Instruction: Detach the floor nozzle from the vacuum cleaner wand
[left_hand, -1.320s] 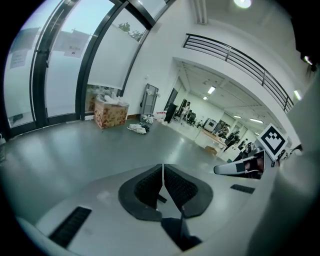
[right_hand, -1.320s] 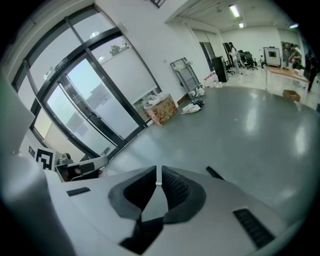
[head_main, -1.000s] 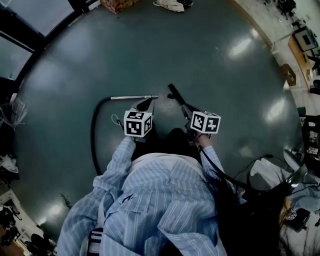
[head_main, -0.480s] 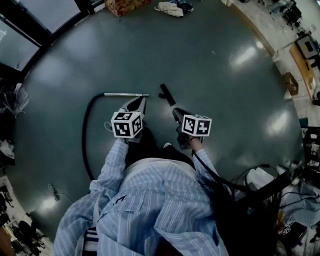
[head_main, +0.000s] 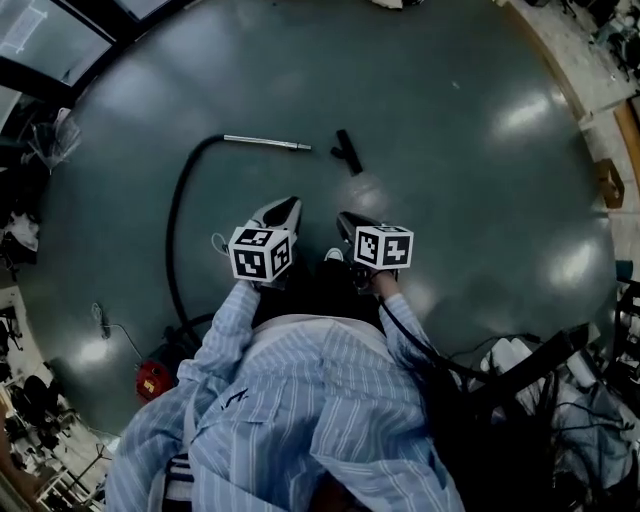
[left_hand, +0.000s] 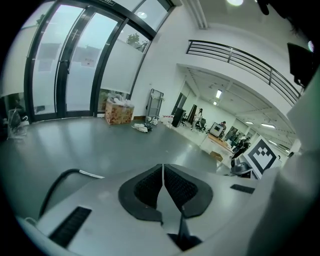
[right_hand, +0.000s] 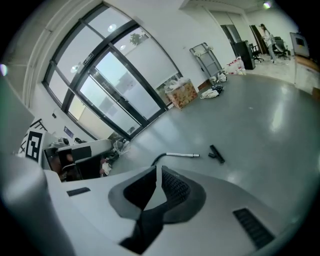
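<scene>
On the grey floor (head_main: 470, 190) lies the wand (head_main: 267, 143), a thin metal tube. The nozzle (head_main: 348, 151) rests just past the wand's free end, apart from it, with a gap of floor between the two. From the wand's other end a black hose (head_main: 180, 230) curves back toward the person and runs to a red vacuum (head_main: 152, 378) well behind the wand.

Both grippers hang well short of the wand, side by side in front of the person's striped shirt (head_main: 300, 400). The left gripper (head_main: 290, 203) has its jaws pressed together with nothing between them, and so does the right gripper (head_main: 345, 217).

Far beyond the wand, a box (right_hand: 181, 93) stands by the tall windows (right_hand: 115, 95). Dark cables (head_main: 450, 368) trail on the floor well to the nozzle's side of the wand, near the person.

From the left gripper view, that gripper's own body covers most of the floor: only a short piece of the wand (left_hand: 91, 174) and a bend of hose (left_hand: 55, 182) show, and the nozzle is out of sight. The right gripper view shows wand (right_hand: 182, 155) and nozzle (right_hand: 216, 153) whole but small. The sleeve (head_main: 215, 345) cuts off part of the vacuum, and where the hose joins it is hard to make out.
</scene>
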